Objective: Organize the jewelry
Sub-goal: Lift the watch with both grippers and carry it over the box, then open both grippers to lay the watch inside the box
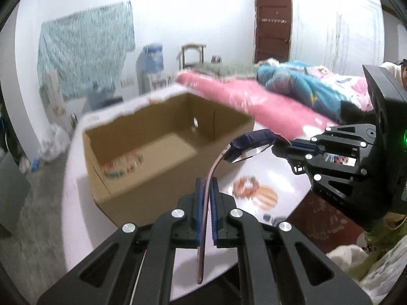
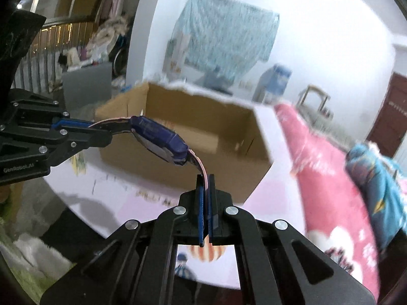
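Note:
A wristwatch with a dark blue case (image 1: pixel 250 142) and a pink strap hangs in the air between my two grippers. My left gripper (image 1: pixel 206 185) is shut on one end of the pink strap (image 1: pixel 207 203). My right gripper (image 2: pixel 206 183) is shut on the other strap end (image 2: pixel 203 171). The watch case also shows in the right wrist view (image 2: pixel 160 139). The right gripper shows in the left wrist view (image 1: pixel 287 143), the left one in the right wrist view (image 2: pixel 86 127). An open cardboard box (image 1: pixel 157 137) stands on the white table (image 1: pixel 78 185) behind the watch. A beaded bracelet (image 1: pixel 245 186) lies on the table.
Inside the box lies a colourful beaded item (image 1: pixel 124 166). A pink and blue bedding heap (image 1: pixel 292 91) lies beyond the table. An orange striped print (image 1: pixel 265 198) marks the tabletop. Small dark items (image 1: pixel 273 219) lie near the table's edge. A brown door (image 1: pixel 273 28) stands at the back.

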A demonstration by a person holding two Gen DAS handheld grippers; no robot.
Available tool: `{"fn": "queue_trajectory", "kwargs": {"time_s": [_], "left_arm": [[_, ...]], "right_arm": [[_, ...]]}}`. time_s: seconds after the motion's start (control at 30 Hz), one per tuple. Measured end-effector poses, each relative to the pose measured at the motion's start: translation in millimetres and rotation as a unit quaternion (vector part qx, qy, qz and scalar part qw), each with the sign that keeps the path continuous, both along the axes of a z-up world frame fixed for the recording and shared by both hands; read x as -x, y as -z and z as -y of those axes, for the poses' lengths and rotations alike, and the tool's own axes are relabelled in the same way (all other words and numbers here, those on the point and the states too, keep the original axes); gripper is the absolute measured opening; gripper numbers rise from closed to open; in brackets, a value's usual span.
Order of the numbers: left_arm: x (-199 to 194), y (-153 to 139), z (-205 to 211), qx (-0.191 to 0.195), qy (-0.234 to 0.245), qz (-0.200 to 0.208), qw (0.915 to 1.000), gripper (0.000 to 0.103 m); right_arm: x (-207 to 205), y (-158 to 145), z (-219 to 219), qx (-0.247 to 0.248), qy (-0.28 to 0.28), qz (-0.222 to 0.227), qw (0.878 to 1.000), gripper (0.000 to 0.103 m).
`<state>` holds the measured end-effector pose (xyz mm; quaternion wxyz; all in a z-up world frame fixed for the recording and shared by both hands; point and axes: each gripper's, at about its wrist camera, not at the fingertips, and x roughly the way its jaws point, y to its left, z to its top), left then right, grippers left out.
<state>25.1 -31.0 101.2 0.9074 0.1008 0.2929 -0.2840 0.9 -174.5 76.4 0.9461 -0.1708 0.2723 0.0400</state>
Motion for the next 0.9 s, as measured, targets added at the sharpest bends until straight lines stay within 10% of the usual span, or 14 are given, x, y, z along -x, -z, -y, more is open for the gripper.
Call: {"fn": "queue_trajectory", "kwargs": {"time_s": [0.23,0.43,0.67,0.9], "left_arm": [[-33.7,-36.7,4.1,0.008,0.001,0.036,0.9993,0.005],[-121.8,-24.8,-1.9,0.041,-0.019,-0.083,0.9955,0.005],[-221.9,20.0,-3.2,0.08,-0.031,-0.277,0.9569,0.005],[-271.6,66.7,-3.3,0.089,-0.059,-0.394,0.913,0.005]], "right_arm": [[-43.7,-38.9,-4.1,0.008,-0.035,0.037,0.999,0.001],[-145.7,-38.1,7.3,-0.03,-0.079,-0.09,0.992,0.001],[-253.4,4.8,8.1,-0.016,-0.084,-0.281,0.956,0.001],[-303.1,38.3,-5.2,0.036,-0.093,-0.368,0.925,0.002]]}}
